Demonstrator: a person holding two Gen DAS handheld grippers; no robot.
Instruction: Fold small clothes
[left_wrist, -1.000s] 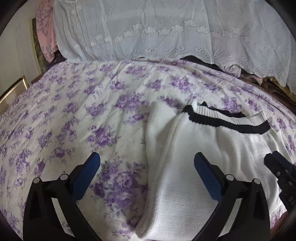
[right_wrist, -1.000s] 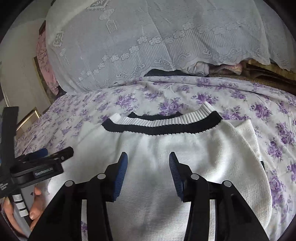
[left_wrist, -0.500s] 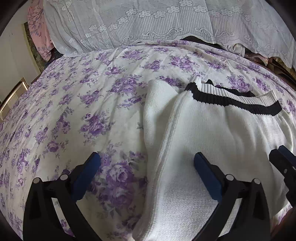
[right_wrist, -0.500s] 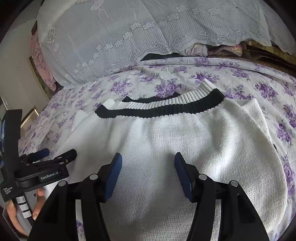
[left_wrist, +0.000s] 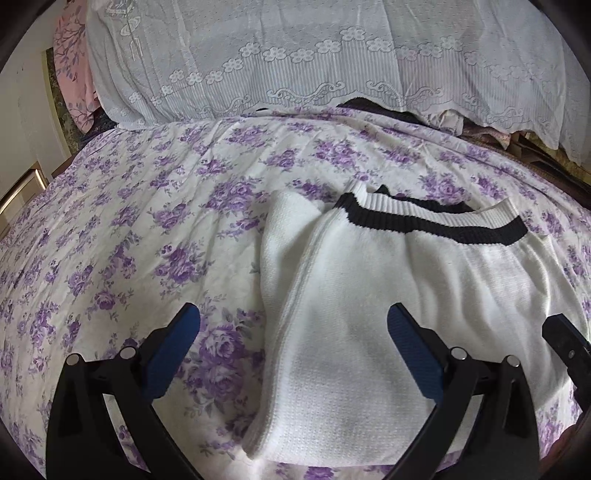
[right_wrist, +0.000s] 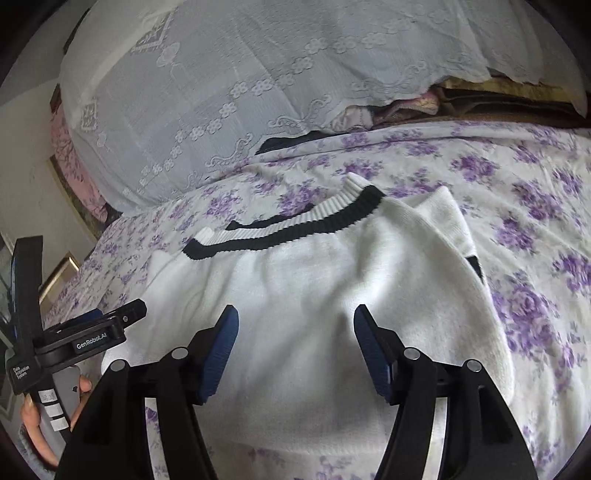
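A small white knit sweater (left_wrist: 369, 295) with a black and white ribbed band lies flat on the flowered bedsheet (left_wrist: 147, 229), its sides folded inward. In the left wrist view my left gripper (left_wrist: 293, 328) hovers wide open over the sweater's left folded edge, nothing between its blue pads. The right wrist view shows the same sweater (right_wrist: 314, 280) spread below my right gripper (right_wrist: 295, 328). Its jaws are opening above the cloth and hold nothing. The left gripper (right_wrist: 122, 314) shows at the left edge there, held by a hand (right_wrist: 33, 421).
A white lace cover (left_wrist: 314, 62) drapes over a pile at the head of the bed. Pink cloth (left_wrist: 70, 70) hangs at the far left. Folded brown and pink fabrics (right_wrist: 461, 99) lie under the lace at the right. A wooden frame edge (left_wrist: 20, 188) shows at the left.
My right gripper's jaws have spread wider and it has shifted sideways and rolled over the sweater. The left gripper stays wide open in almost the same spot.
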